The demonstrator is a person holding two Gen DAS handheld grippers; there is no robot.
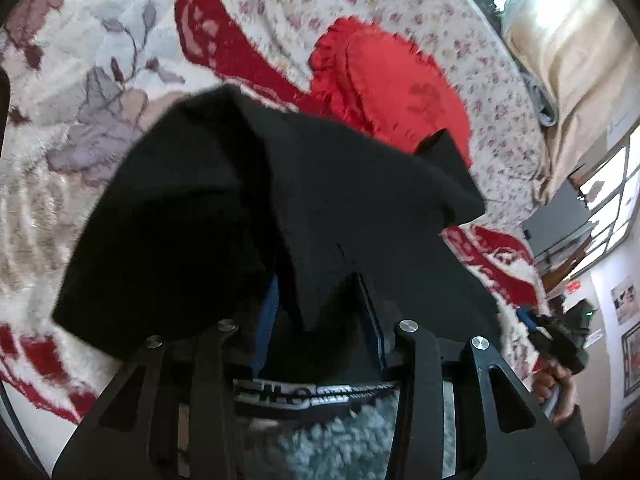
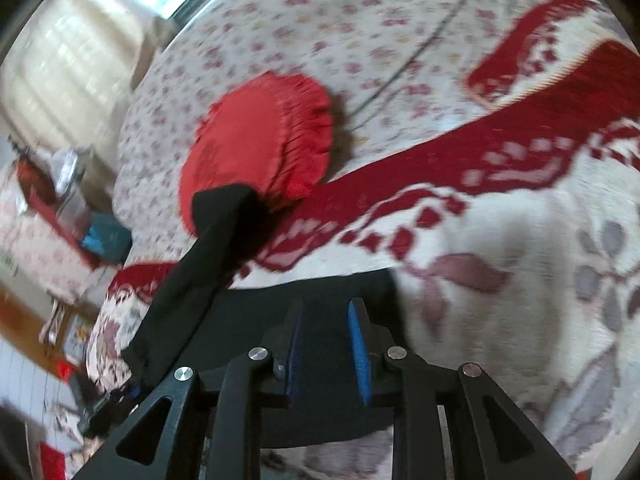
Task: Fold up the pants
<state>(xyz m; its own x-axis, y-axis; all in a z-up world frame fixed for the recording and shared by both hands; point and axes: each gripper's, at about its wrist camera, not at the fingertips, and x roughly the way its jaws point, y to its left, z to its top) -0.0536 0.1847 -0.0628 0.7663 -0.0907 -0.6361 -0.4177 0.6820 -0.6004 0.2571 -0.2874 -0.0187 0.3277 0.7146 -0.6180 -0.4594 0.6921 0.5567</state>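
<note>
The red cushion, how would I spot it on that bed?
Find the bed's small-flowered sheet, beyond the red-and-white blanket. The red cushion lies there, by the black pants. It alone is round, plain red and frilled.

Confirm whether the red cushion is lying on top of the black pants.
No. The red cushion lies on the bed beyond the black pants, whose fabric hangs in front of it.

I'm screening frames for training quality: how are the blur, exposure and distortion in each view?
Left wrist view: black pants lose all detail in shadow, window blown out, red cushion fairly sharp. Right wrist view: motion blur smears the blanket and cushion; fisheye bends the edges in both.
</note>
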